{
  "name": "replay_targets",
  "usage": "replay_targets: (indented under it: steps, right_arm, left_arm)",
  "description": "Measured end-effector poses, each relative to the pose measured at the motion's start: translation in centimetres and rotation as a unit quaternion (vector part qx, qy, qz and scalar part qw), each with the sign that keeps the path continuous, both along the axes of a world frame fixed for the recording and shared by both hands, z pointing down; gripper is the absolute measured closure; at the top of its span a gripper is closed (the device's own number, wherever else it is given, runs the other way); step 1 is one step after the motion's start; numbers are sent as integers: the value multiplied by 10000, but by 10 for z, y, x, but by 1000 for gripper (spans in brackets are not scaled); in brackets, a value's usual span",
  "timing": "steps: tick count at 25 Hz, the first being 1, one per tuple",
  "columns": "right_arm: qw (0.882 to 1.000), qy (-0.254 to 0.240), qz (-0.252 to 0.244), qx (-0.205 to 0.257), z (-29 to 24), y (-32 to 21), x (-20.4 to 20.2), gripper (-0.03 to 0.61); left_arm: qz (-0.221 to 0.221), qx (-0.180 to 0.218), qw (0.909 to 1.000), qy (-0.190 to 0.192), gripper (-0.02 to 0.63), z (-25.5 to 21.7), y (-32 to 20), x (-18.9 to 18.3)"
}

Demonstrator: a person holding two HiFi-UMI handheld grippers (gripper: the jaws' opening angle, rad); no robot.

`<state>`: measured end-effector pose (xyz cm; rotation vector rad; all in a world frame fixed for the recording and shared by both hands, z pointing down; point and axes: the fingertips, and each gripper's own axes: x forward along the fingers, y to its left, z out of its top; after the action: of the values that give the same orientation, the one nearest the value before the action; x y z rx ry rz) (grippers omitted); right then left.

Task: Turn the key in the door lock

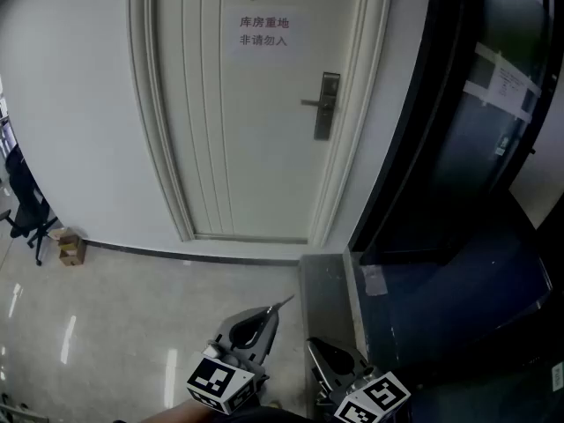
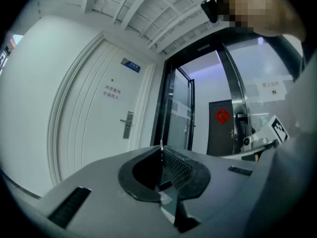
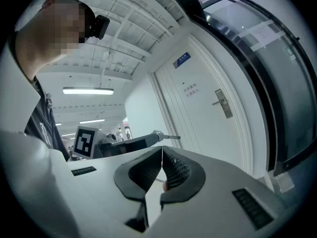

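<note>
A white door (image 1: 251, 130) stands shut ahead, with a metal lock plate and lever handle (image 1: 327, 104) on its right side. The same lock plate (image 2: 128, 124) shows small in the left gripper view, and the lock plate (image 3: 223, 103) appears again in the right gripper view. Both grippers are held low and well short of the door. My left gripper (image 1: 275, 309) is shut on a thin metal key (image 1: 285, 302) that sticks out past its tips towards the door; the key (image 3: 171, 137) also shows from the side. My right gripper (image 1: 314, 345) is shut, with nothing visible between its tips.
A paper sign (image 1: 263, 32) is stuck on the door. A black-framed glass partition (image 1: 458, 148) runs along the right. An office chair (image 1: 26, 210) and a small cardboard box (image 1: 71, 248) stand by the wall at far left. Glossy tiled floor (image 1: 132, 324) lies below.
</note>
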<state>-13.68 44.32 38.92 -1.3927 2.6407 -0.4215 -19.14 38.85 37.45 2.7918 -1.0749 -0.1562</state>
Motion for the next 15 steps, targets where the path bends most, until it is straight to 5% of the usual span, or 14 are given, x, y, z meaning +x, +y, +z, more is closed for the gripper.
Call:
replay_targets:
  steps: [15]
  right_arm:
    - [9995, 27, 297, -112, -5, -169, 24, 566]
  left_arm:
    - [247, 42, 9997, -4, 604, -5, -172, 29]
